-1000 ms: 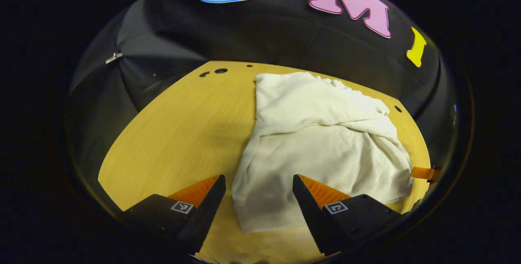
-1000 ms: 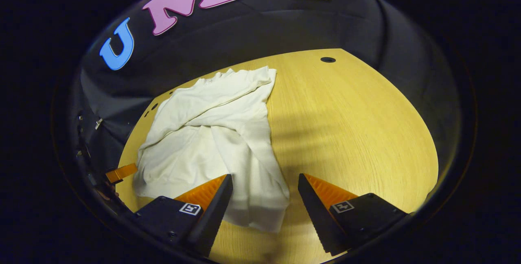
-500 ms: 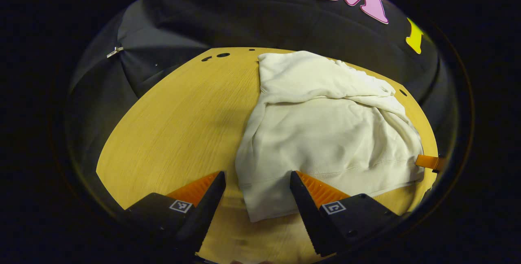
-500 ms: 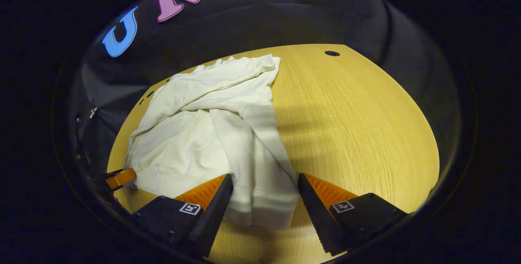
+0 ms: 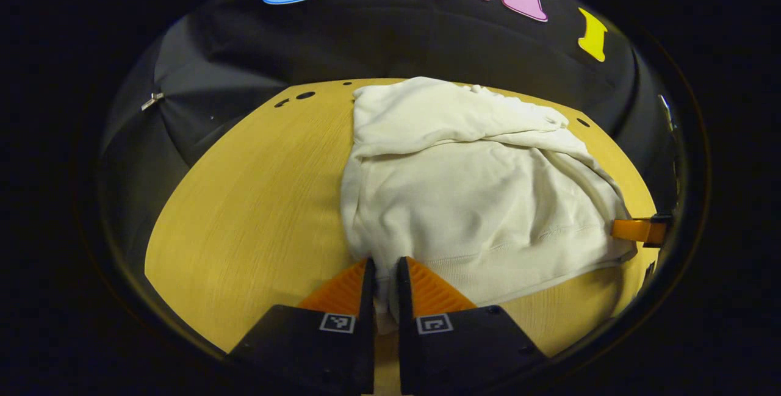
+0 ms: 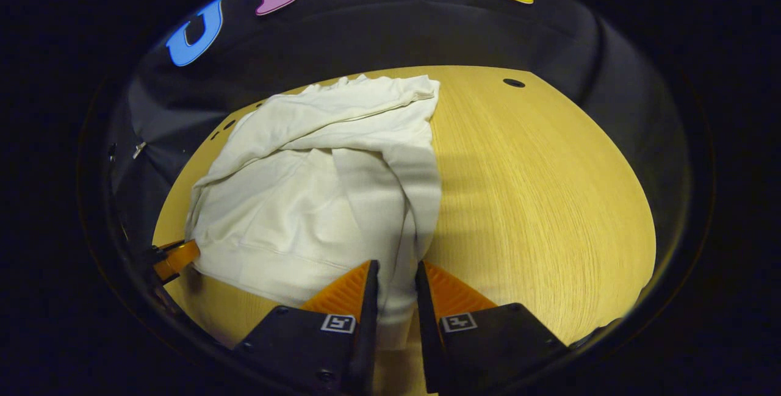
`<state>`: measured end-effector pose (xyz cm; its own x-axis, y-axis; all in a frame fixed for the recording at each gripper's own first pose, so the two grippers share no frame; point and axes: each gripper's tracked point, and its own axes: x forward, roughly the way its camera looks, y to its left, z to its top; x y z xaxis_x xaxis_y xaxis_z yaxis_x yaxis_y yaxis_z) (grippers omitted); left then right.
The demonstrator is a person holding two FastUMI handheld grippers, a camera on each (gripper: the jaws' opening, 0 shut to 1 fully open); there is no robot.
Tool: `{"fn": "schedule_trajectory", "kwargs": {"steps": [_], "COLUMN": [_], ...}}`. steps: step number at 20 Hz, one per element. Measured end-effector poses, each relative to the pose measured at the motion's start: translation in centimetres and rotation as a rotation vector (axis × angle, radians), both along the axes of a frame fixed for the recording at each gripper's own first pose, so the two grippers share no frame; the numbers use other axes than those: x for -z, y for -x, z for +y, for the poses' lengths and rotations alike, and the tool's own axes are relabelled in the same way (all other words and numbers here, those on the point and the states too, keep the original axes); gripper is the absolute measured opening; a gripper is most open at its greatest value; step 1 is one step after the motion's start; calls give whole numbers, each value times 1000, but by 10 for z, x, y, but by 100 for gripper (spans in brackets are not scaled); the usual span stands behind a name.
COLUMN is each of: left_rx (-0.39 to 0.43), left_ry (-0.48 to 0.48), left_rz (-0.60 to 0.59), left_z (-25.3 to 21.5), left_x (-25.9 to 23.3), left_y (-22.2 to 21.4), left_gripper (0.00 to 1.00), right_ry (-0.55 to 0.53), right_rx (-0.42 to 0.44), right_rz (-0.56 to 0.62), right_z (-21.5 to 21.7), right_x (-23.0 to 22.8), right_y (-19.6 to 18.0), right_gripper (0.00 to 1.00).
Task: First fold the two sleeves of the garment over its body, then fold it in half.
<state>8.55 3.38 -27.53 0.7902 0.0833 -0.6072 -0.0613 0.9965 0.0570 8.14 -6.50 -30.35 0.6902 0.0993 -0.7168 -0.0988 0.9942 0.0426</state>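
A cream sweatshirt (image 5: 476, 188) lies on the wooden table (image 5: 256, 201), its sleeves folded over the body. In the left gripper view my left gripper (image 5: 384, 274) is shut on the near left corner of the sweatshirt's hem. In the right gripper view the same sweatshirt (image 6: 317, 188) lies left of centre, and my right gripper (image 6: 395, 280) is shut on the hem's near right corner, where a folded sleeve ends. The right gripper's finger (image 5: 634, 229) touches the hem at the right edge of the left gripper view. The left gripper's finger (image 6: 174, 259) shows at the left of the right gripper view.
The table (image 6: 537, 188) has small round holes (image 6: 514, 83) near its far edge. Black cloth walls close in behind and beside it. Bare wood lies left of the sweatshirt in the left gripper view and right of it in the right gripper view.
Both grippers moved forward to the hem's near corners and went from open to shut on the cloth.
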Motion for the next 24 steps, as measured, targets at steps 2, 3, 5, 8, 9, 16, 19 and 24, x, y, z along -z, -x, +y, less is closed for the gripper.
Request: {"fn": "schedule_trajectory", "kwargs": {"steps": [2,3,5,8,9,16,19,24], "left_rx": [17,33,67,39,28,11,12,35], "left_ry": [-30,-22,6,60,91,207,274,299], "left_rz": [18,26,41,53,47,-24,-65,-167], "left_z": [-3,-8,-15,-15,-16,-12,-16,-13], "left_x": [-3,-4,-5,-11,-16,-70,-99,-156], "left_y": [0,0,1,2,2,-9,-26,-75], "left_gripper": [12,7,7,6,6,6,6,6], "right_ry": [-44,-71,-92,-101,-101,-157,-171,-213], "right_rx": [-37,-47,-62,-75,-77,-122,-155,-177], "right_rz": [23,33,47,51,50,7,-41,-126], "right_z": [7,9,9,10,10,32,48,72], "right_x": [0,-1,-1,-8,-10,-48,-74,-119], "right_y": [1,3,2,1,0,-23,-46,-107], "right_gripper": [18,16,12,12,12,12,12,12]}}
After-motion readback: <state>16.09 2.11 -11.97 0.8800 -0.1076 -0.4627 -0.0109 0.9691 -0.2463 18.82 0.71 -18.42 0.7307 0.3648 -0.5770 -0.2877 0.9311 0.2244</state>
